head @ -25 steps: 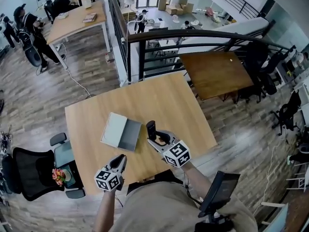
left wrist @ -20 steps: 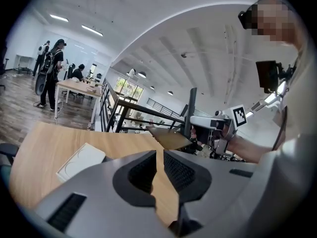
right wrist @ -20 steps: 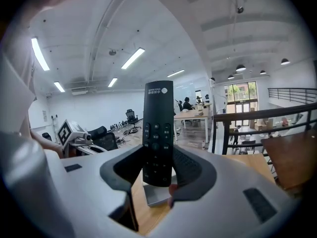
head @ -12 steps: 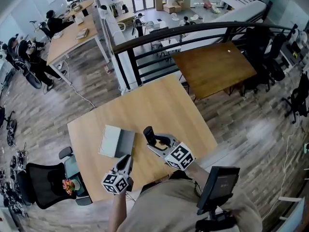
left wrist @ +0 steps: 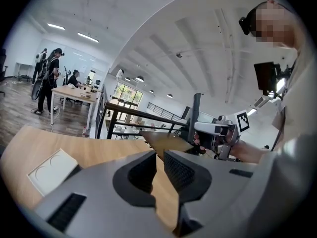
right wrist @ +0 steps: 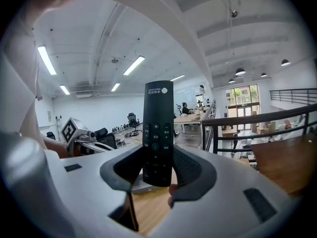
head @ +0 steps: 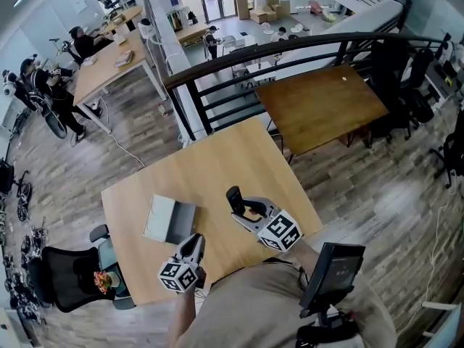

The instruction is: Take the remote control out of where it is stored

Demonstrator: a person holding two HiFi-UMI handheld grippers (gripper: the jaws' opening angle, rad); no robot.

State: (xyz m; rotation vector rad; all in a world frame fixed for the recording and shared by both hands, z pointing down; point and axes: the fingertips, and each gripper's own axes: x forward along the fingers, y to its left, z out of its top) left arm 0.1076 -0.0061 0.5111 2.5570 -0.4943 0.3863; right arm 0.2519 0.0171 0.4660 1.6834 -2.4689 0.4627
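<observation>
In the right gripper view my right gripper is shut on a black remote control, which stands upright between the jaws with its buttons facing the camera. In the head view the remote control is held above the wooden table, to the right of an open grey-and-white box. My left gripper hangs near the table's front edge, just below the box. In its own view the left gripper has its jaws together with nothing in them, and the box's white lid lies to the left.
A black metal railing runs behind the table, with a darker wooden table beyond it. A black office chair stands at the table's left corner. People sit and stand at desks far to the left.
My right gripper has carried the remote control slightly right, further from the box. The head camera has shifted. The left gripper stays near the front edge.
</observation>
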